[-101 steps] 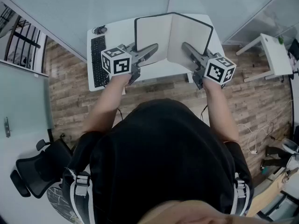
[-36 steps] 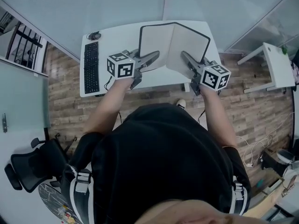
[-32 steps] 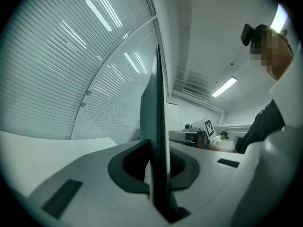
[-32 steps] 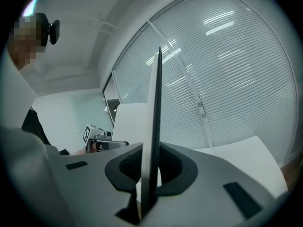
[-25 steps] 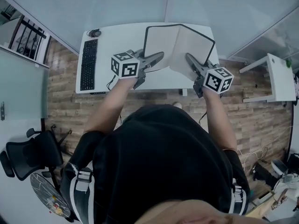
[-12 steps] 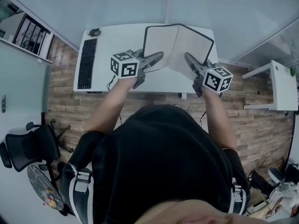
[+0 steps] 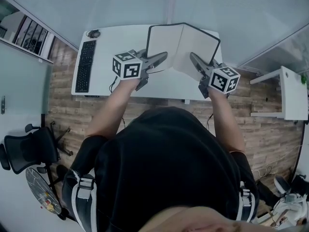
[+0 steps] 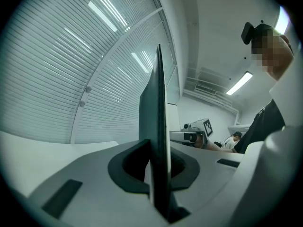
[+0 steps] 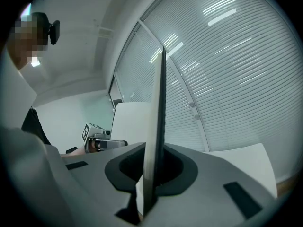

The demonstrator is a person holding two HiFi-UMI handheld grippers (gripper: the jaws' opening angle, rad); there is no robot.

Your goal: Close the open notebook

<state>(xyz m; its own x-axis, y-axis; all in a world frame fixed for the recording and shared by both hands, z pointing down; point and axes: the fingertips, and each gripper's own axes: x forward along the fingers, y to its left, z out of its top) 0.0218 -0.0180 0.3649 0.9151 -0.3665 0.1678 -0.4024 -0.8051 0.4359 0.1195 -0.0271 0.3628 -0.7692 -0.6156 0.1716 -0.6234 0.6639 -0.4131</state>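
Note:
The open notebook (image 7: 181, 45), black-covered with white pages, is held up in a V above the white desk (image 7: 120, 37). My left gripper (image 7: 161, 58) is shut on the left cover's near edge. My right gripper (image 7: 193, 58) is shut on the right cover's near edge. In the left gripper view the cover (image 8: 158, 126) stands edge-on, pinched between the jaws of the left gripper (image 8: 158, 174). The right gripper view shows the other cover (image 9: 158, 117) likewise clamped by the right gripper (image 9: 152, 174), with the left gripper (image 9: 102, 143) across from it.
A black keyboard (image 7: 83, 66) lies on the desk's left end, a small round object (image 7: 92, 33) behind it. Glass walls with blinds stand behind the desk. A second white table (image 7: 292, 93) is at the right, an office chair (image 7: 26, 149) at the lower left on the wooden floor.
Both grippers keep their hold and the notebook stays open at about the same angle. The desk and floor have slid a little in the head view as the person and hands moved.

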